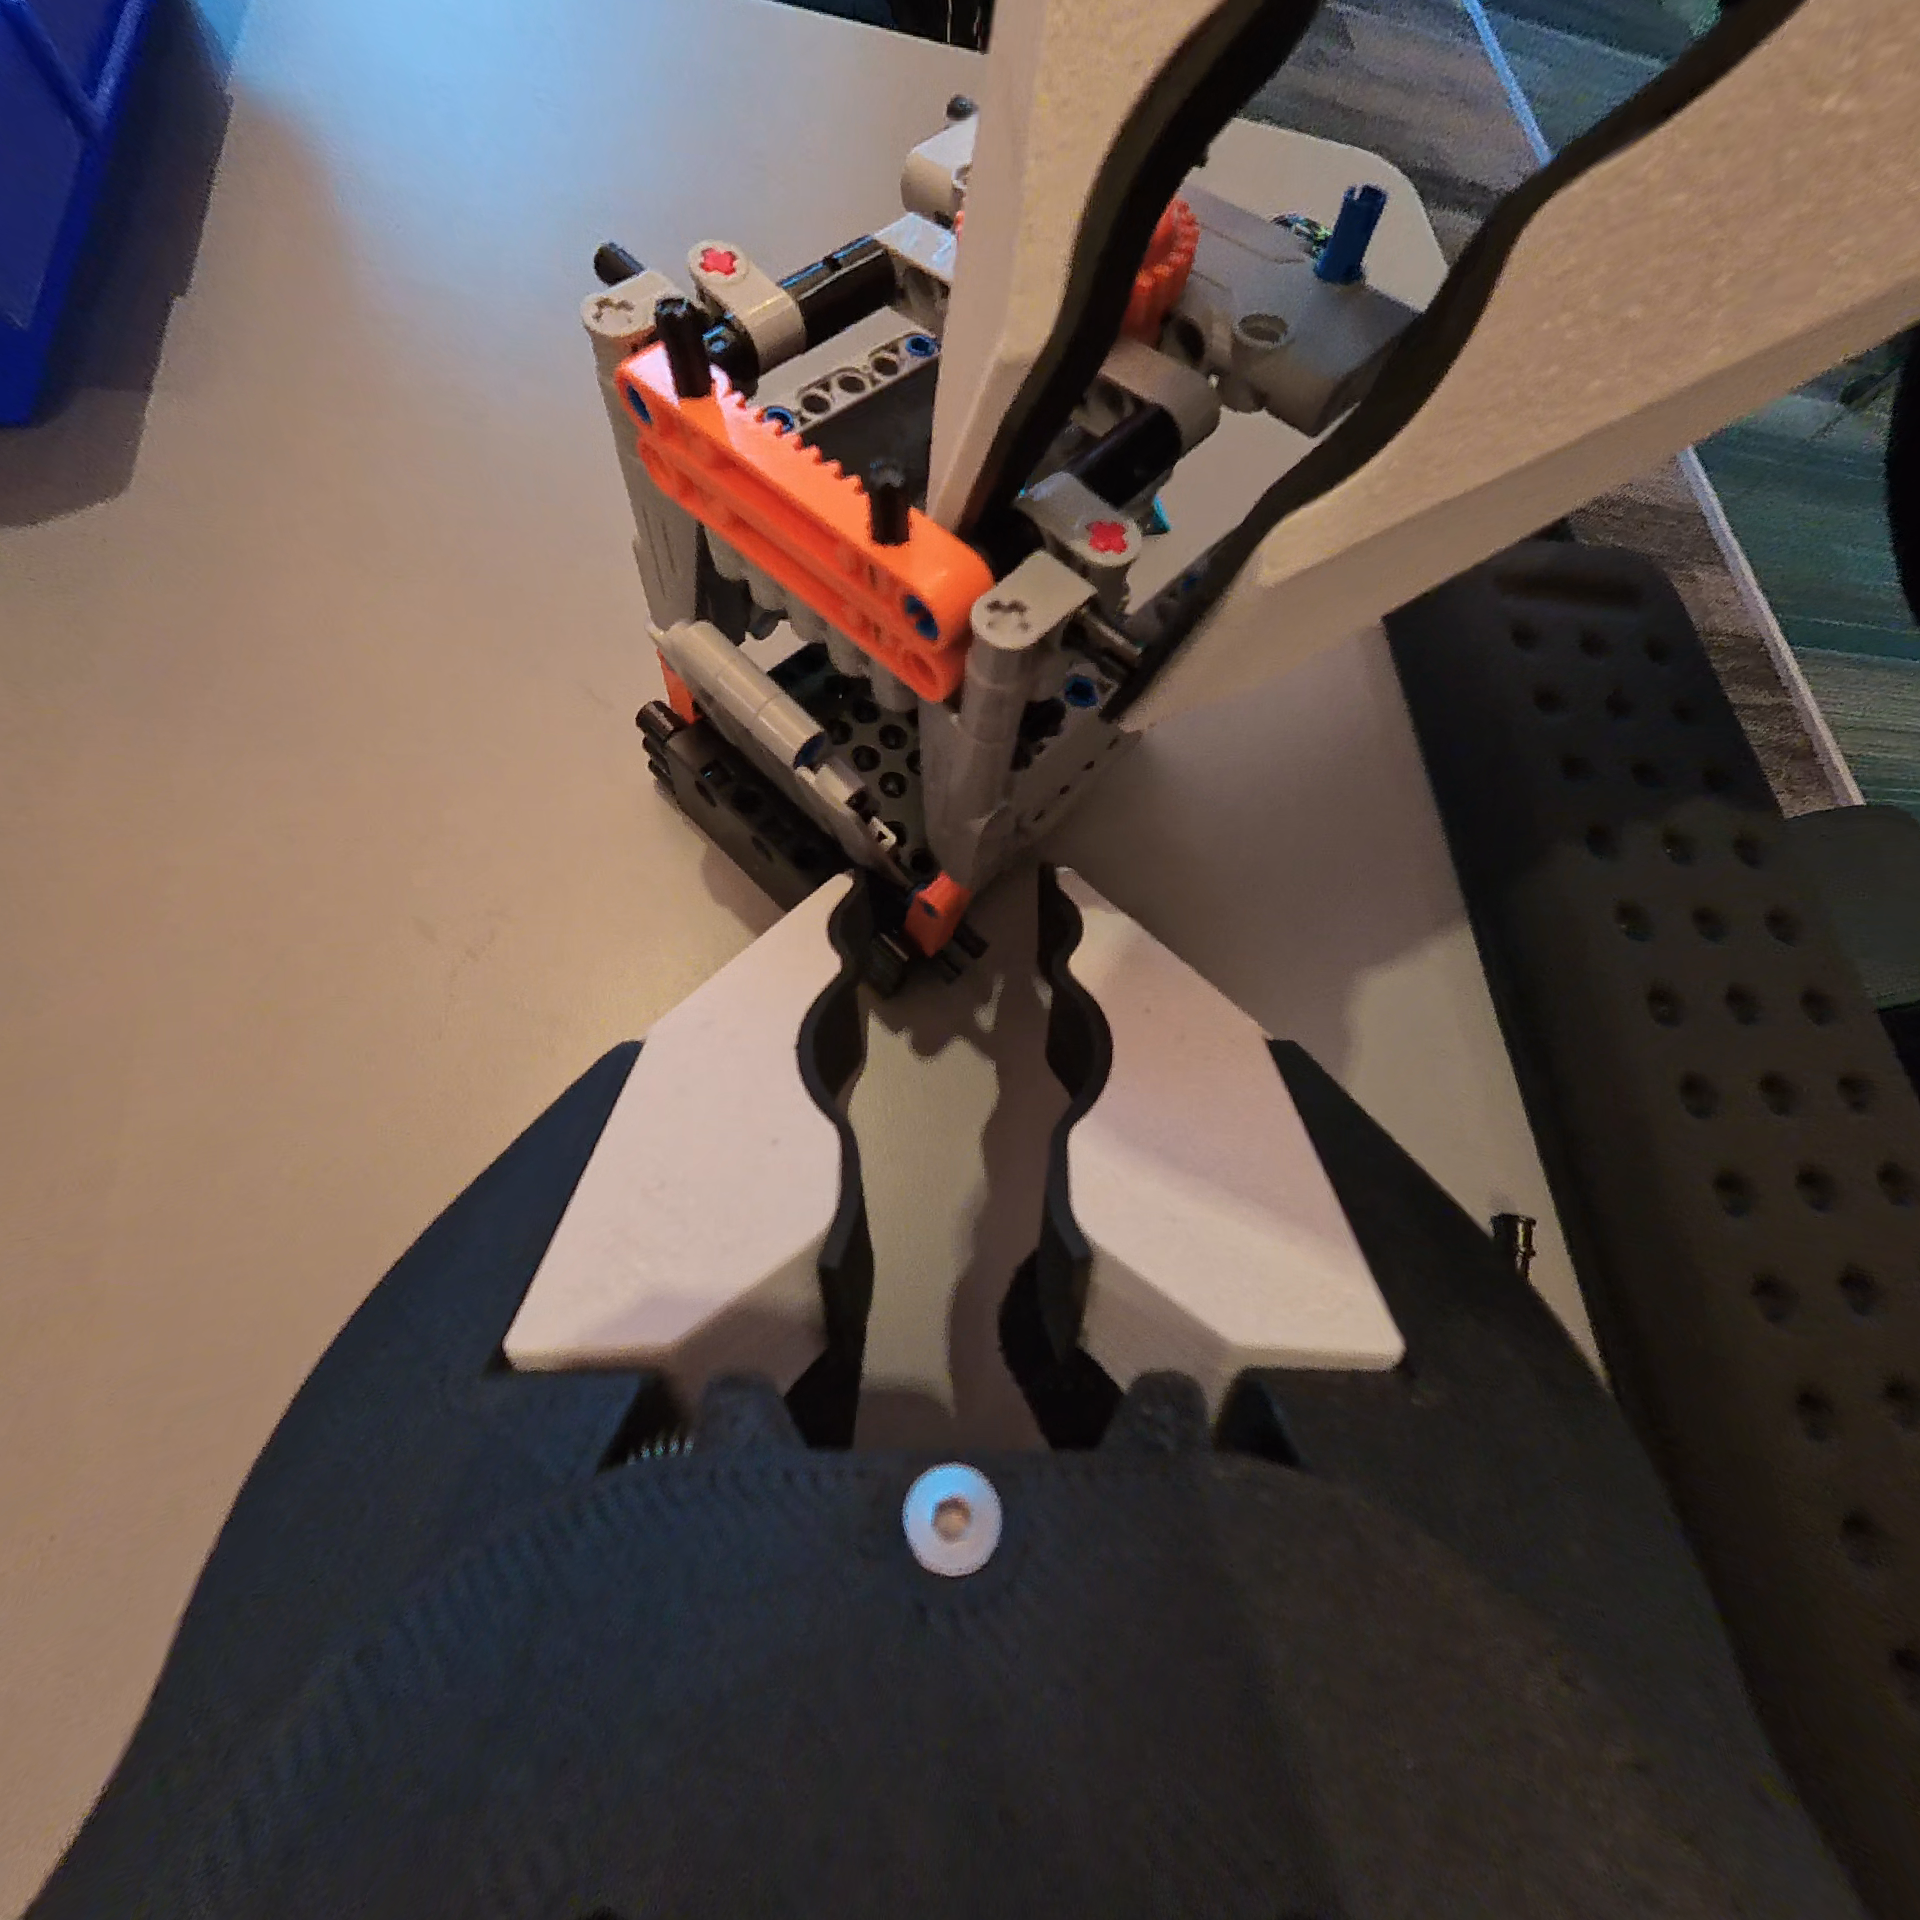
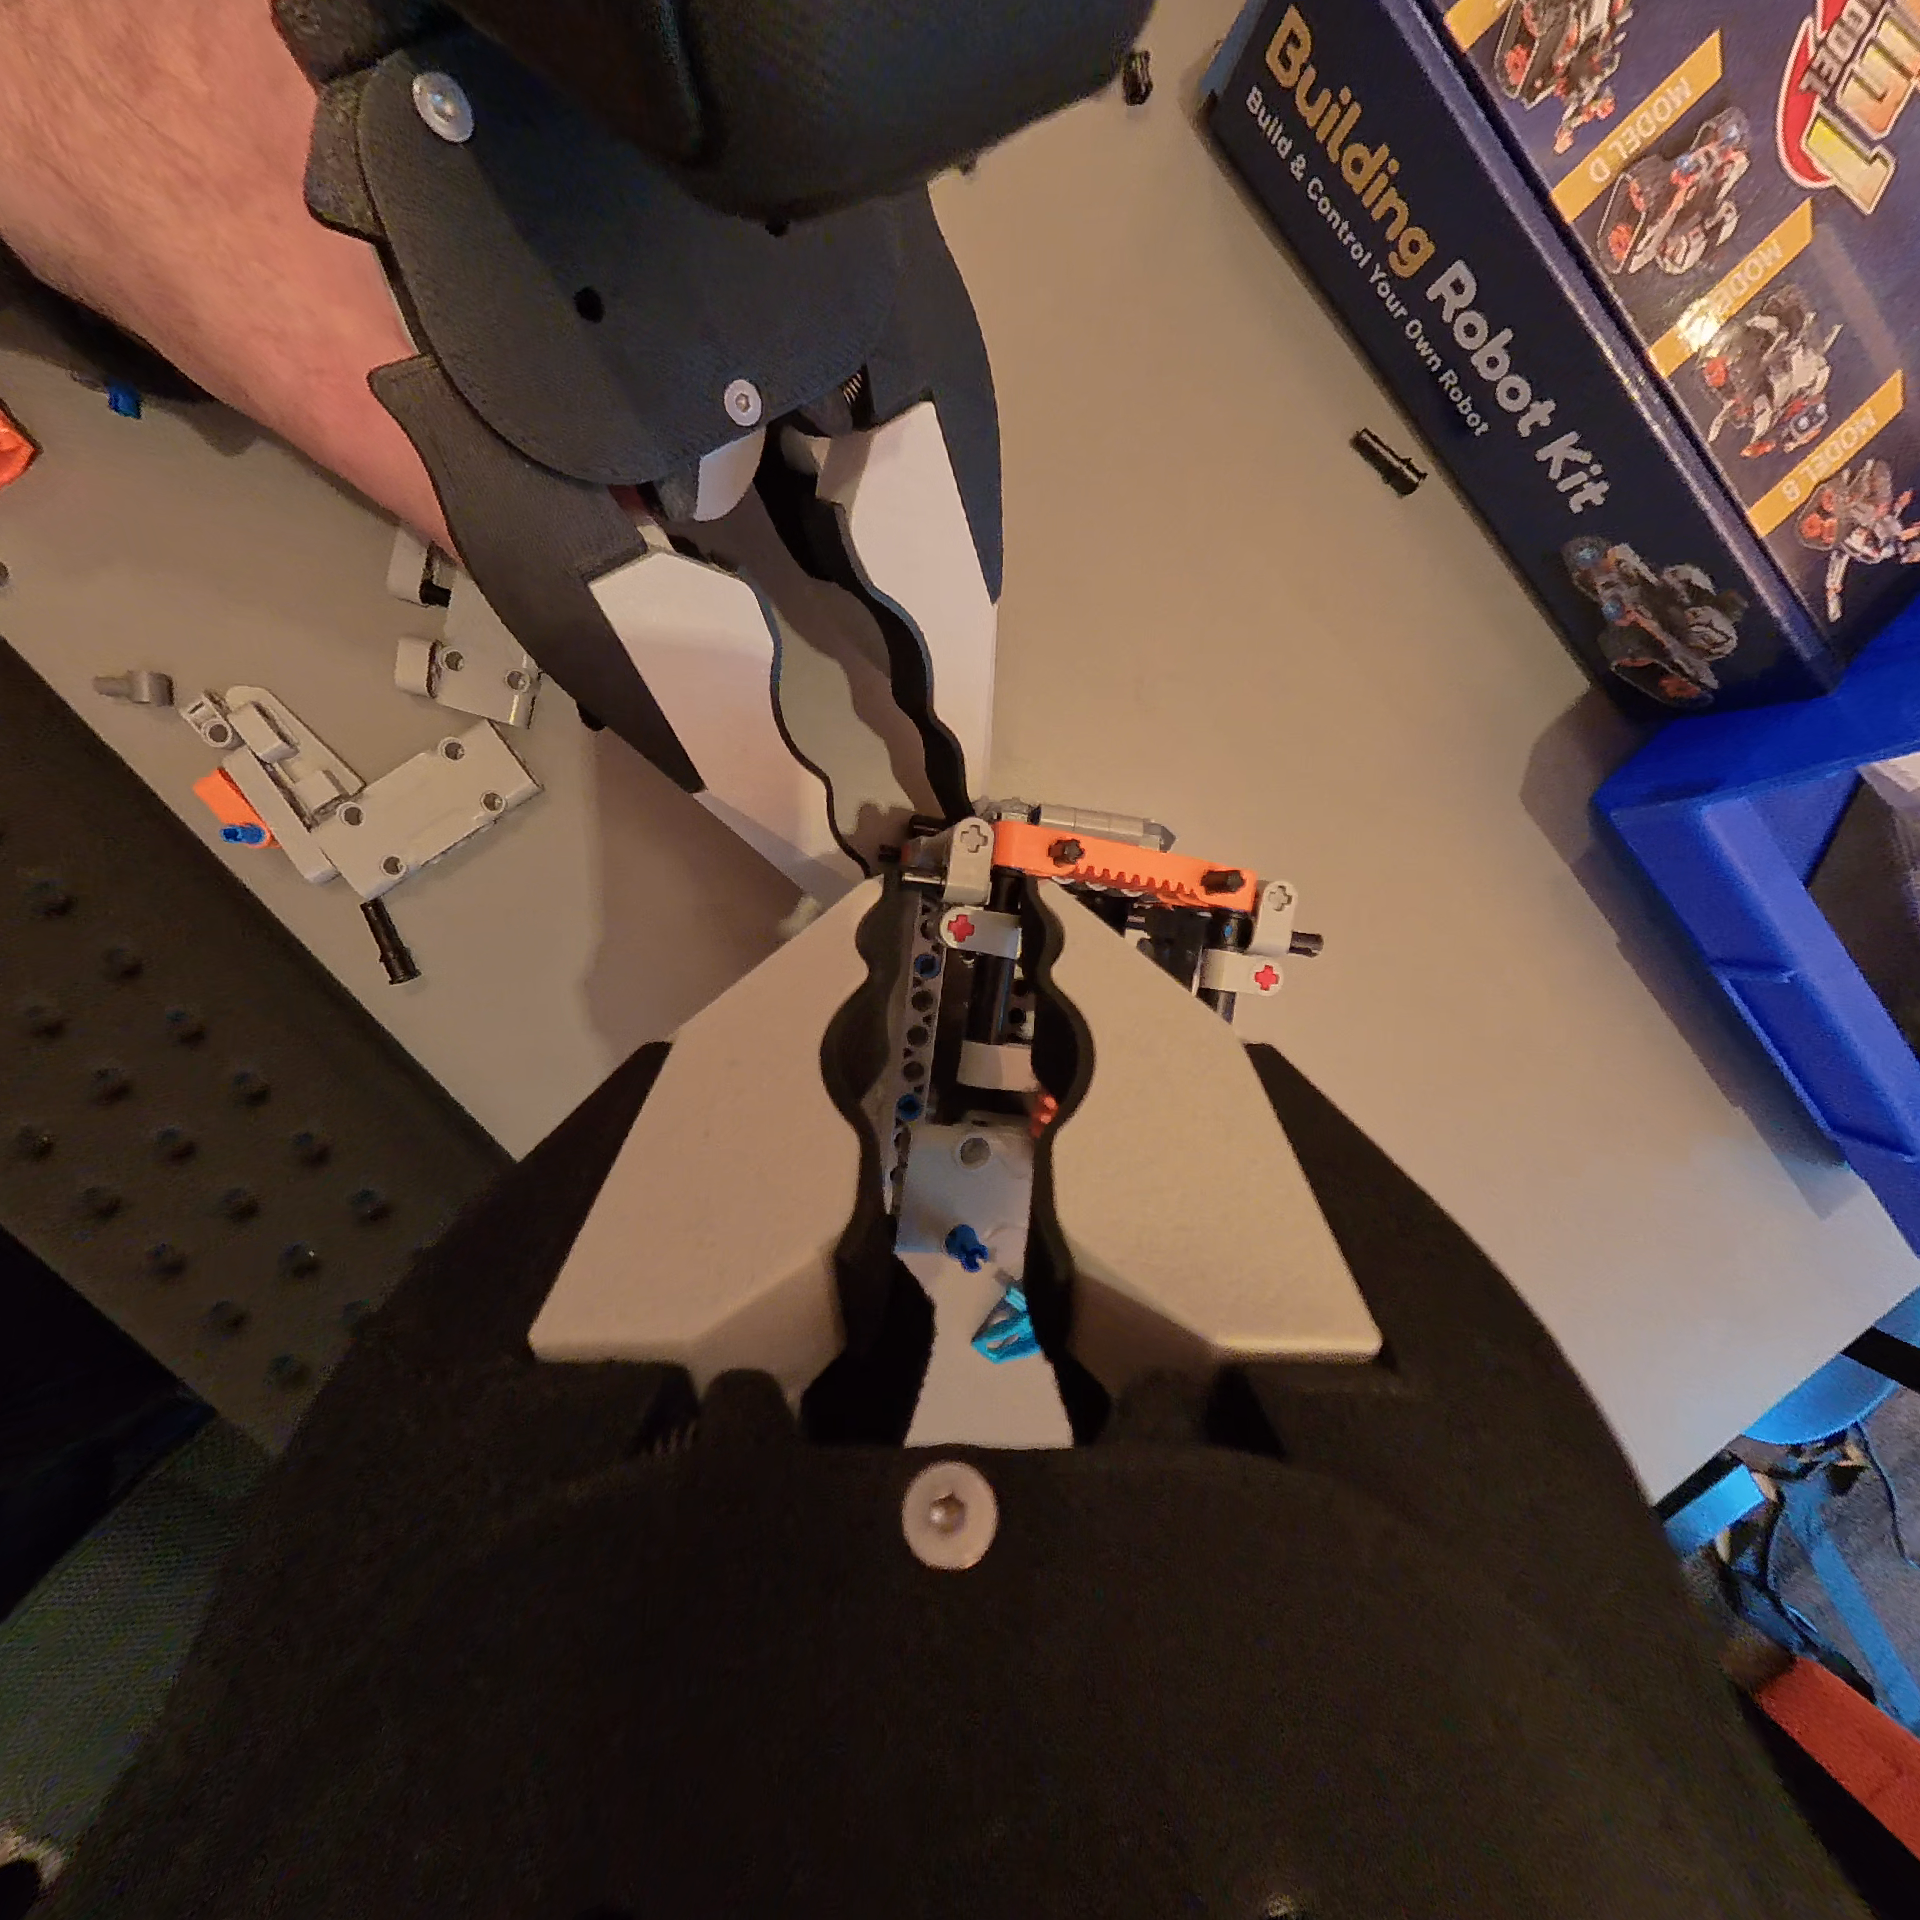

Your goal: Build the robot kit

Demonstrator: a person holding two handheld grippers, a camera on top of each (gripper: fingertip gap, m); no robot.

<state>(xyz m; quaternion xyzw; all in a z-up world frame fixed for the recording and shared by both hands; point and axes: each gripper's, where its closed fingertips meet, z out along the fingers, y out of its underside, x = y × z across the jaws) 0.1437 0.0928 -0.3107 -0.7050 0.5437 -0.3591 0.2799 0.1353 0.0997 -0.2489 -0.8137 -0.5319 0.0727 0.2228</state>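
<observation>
A building-brick model (image 1: pixel 790 509) of grey beams, black axles and an orange toothed beam stands on the pale table (image 1: pixel 312 727). My left gripper (image 1: pixel 951 883) has its jaws nearly together, with both fingertips against the model's near bottom corner, beside a small orange piece (image 1: pixel 935 909). My right gripper (image 1: pixel 1049 613) comes down from the upper right and straddles the model's side. In the right wrist view the right gripper (image 2: pixel 951 894) is shut on the model (image 2: pixel 1122 873), with a holed grey beam and a black axle between its pads. The left gripper (image 2: pixel 914 831) meets the model's far corner.
A black perforated mat (image 1: pixel 1714 1039) lies to the right, and a blue bin (image 1: pixel 52 208) at the far left. In the right wrist view there are loose grey parts (image 2: pixel 416 779), black pins (image 2: pixel 390 940), a printed kit box (image 2: pixel 1558 312), a blue bin (image 2: pixel 1766 883) and a person's forearm (image 2: pixel 156 260). Some 6 centimeters of space lies between my two pairs of fingers.
</observation>
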